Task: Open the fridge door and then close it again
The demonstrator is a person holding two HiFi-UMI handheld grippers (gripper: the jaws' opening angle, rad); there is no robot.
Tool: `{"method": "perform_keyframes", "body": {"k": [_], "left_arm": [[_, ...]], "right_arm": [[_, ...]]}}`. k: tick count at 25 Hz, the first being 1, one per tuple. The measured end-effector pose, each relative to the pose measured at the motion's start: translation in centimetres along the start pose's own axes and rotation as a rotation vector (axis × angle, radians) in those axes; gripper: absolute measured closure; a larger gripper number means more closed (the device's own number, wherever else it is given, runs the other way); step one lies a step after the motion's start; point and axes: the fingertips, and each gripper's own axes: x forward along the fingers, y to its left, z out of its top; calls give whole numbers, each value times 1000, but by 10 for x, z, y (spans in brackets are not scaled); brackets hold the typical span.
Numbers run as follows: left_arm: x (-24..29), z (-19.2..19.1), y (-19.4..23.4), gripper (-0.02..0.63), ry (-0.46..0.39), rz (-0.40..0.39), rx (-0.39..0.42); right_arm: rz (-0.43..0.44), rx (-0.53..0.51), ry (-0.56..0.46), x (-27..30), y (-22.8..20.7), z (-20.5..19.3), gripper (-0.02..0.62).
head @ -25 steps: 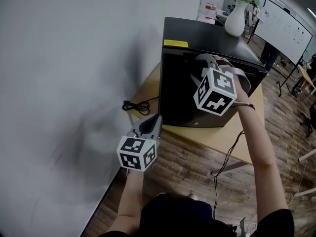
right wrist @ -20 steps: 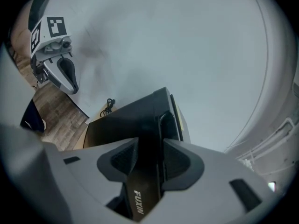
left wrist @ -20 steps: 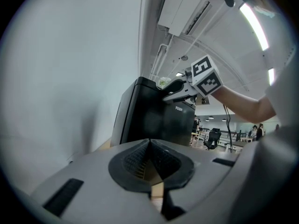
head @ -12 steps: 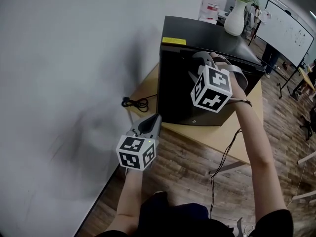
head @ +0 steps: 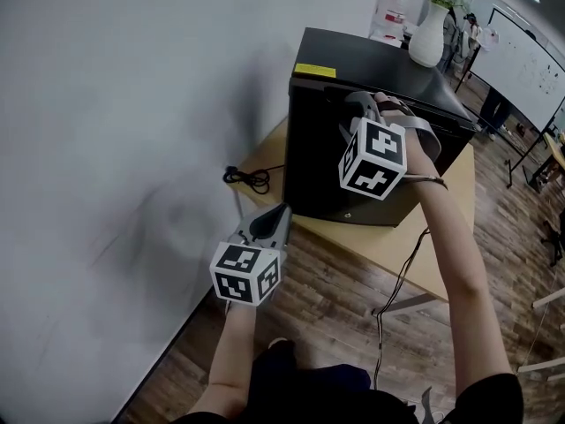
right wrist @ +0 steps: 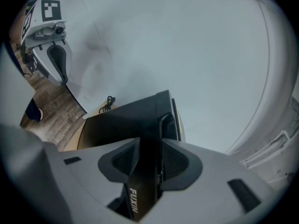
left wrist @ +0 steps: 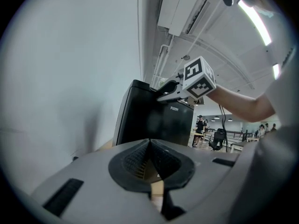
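A black mini fridge (head: 322,170) stands on a wooden table, its door facing me and looking closed. My right gripper (head: 353,106) sits at the top edge of the fridge door (right wrist: 121,125). In the right gripper view the gripper (right wrist: 150,146) straddles that edge. Its jaws are closing, and the lettered door rim fills the gap between them. My left gripper (head: 281,212) hangs low, in front of the table's left corner and away from the fridge. It is shut (left wrist: 149,142) with nothing in it. In the left gripper view the fridge (left wrist: 149,120) rises ahead with the right gripper (left wrist: 164,96) at its top.
A white wall (head: 124,113) runs close along the left. The table (head: 397,246) juts over a wood floor (head: 335,307). A coiled black cable (head: 247,177) lies on the table beside the fridge. A white vase (head: 430,38) and a whiteboard (head: 521,60) stand behind.
The head view has shifted slightly, so the fridge sits a little higher and further right. My right gripper stays on the door's top edge. The left gripper has barely moved.
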Motion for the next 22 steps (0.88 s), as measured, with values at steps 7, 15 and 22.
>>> {"method": "perform_keyframes", "body": {"k": [7,15,22], "left_arm": [[-14,-7,-6,600,-4,52,-4],[-41,-21,-35,600,-8,108,4],[-65,-28,-61,600,-4,160,3]], "right_arm": [[8,-36,-94,-47,25,8,463],[3,-72,-151,-78,42,5,463],[14,-97,-212,-112,56,0,463]]}}
